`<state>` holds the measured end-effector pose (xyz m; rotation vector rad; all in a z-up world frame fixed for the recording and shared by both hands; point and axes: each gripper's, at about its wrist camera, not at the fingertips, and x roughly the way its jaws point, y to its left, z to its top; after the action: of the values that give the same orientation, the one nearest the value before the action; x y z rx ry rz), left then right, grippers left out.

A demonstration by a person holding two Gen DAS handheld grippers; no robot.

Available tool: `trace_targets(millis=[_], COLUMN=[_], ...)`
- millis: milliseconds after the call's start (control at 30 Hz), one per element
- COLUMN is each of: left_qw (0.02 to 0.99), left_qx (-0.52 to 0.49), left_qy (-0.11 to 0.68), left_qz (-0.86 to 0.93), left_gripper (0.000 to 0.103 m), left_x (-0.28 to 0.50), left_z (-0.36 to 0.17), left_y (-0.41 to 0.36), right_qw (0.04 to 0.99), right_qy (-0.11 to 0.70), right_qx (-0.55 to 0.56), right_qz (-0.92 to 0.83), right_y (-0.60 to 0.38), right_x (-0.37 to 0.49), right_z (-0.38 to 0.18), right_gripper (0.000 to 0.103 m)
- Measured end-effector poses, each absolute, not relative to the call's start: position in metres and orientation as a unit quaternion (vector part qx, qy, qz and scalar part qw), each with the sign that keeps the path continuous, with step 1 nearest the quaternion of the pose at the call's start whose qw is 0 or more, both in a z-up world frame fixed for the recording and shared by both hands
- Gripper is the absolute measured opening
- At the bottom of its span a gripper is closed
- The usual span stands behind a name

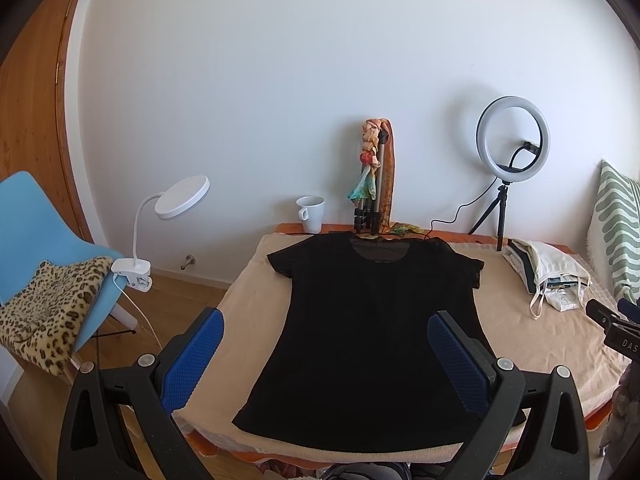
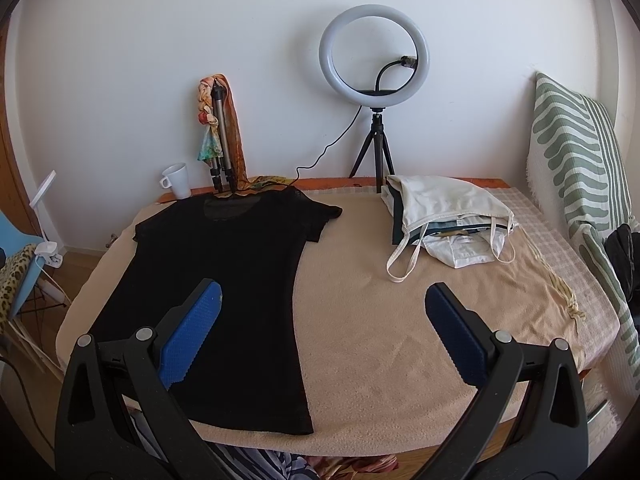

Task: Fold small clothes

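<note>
1. Flat on the beige towel (image 1: 256, 304) that covers the worktop lies a black T-shirt (image 1: 368, 320), spread out with its neckline toward the wall and its hem at the near edge; it fills the centre of the left wrist view and the left half of the right wrist view.
2. Low in the left wrist view, the left gripper (image 1: 326, 354) is spread wide and holds nothing; its blue pads (image 1: 192, 356) frame the lower part of the shirt, the left one over the towel and the right one over the cloth.
3. Low in the right wrist view, the right gripper (image 2: 322, 334) is also spread wide and empty, its left pad above the shirt's right side and its right pad above bare towel.
4. Right of centre in that view sits a pile of pale folded clothes (image 2: 444, 216), straps trailing, well apart from the shirt.
5. Along the wall stand a white mug (image 2: 178, 180), a folded tripod wrapped in a coloured scarf (image 2: 218, 132) and a ring light (image 2: 376, 54) on a small stand.
6. At the left of the left wrist view, a blue chair (image 1: 36, 216) carries a leopard-print cushion (image 1: 48, 308) and a clip-on white lamp (image 1: 180, 198).
</note>
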<state>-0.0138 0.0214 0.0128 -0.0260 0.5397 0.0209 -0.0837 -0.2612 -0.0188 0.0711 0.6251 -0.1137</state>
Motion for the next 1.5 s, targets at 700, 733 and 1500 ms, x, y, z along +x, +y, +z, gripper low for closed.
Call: trace_targets(millis=[700,733,1500], left_qw=[0.955,0.953,0.912], left_qx=[-0.023,-0.027,-0.124], left_qy=[0.293,0.299,0.388], left_qz=[0.026,0.03,0.045], left_gripper=[0.103,0.103,0.085], left_x=[-0.003,-0.002,0.013], left_z=[-0.008,-0.012,-0.122], left_y=[0.037,0.041,0.138], right_qw=[0.951,0.952,0.956], right_qy=[0.306,0.305,0.27], right_qx=[0.014,0.013,-0.008], right_qz=[-0.03,-0.025,0.111], right_y=[-0.242,-0.241,-0.139], right_x=[-0.061,-0.058,0.047], right_z=[-0.016,-0.014,-0.009], right_gripper=[0.103,0.103,0.103])
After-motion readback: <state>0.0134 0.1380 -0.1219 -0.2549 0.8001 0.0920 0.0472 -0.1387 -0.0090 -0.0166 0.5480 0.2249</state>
